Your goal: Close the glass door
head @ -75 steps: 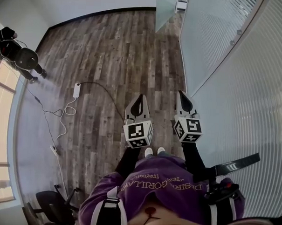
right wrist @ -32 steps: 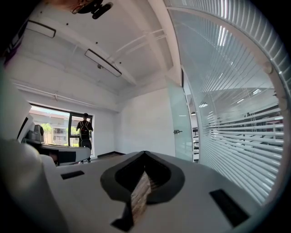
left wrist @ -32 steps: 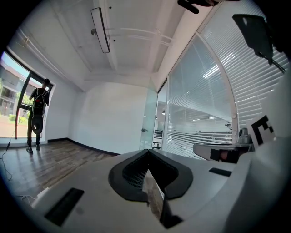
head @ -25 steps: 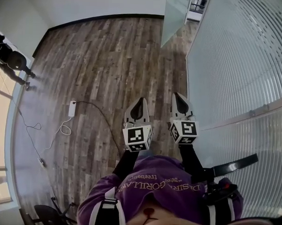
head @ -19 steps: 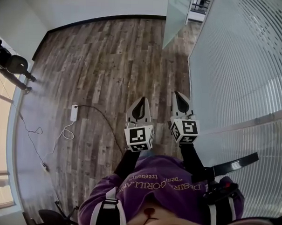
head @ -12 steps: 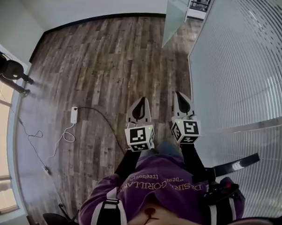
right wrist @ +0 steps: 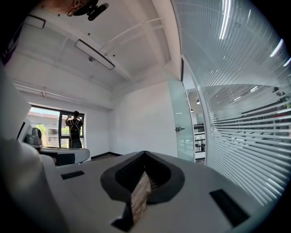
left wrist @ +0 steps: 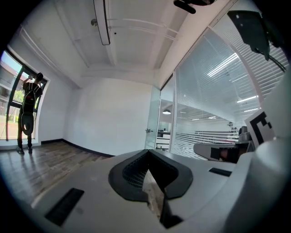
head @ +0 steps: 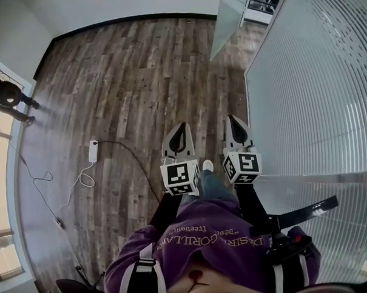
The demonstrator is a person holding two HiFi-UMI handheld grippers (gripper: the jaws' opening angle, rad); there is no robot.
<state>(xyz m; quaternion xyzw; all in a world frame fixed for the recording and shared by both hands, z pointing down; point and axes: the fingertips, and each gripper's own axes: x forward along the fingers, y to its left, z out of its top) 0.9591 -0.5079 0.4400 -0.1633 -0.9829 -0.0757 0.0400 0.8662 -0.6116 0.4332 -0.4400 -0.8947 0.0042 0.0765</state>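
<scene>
Ahead, the upright glass door point(head: 227, 20) stands angled open into the room.

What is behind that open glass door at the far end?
Past the glass door, the doorway shows another room with a lit ceiling lamp and what look like desks. The striped glass wall blurs the rest of that room.

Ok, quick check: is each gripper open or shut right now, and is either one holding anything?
Left gripper: closed, nothing between its jaws.
Right gripper: closed, nothing between its jaws.
</scene>
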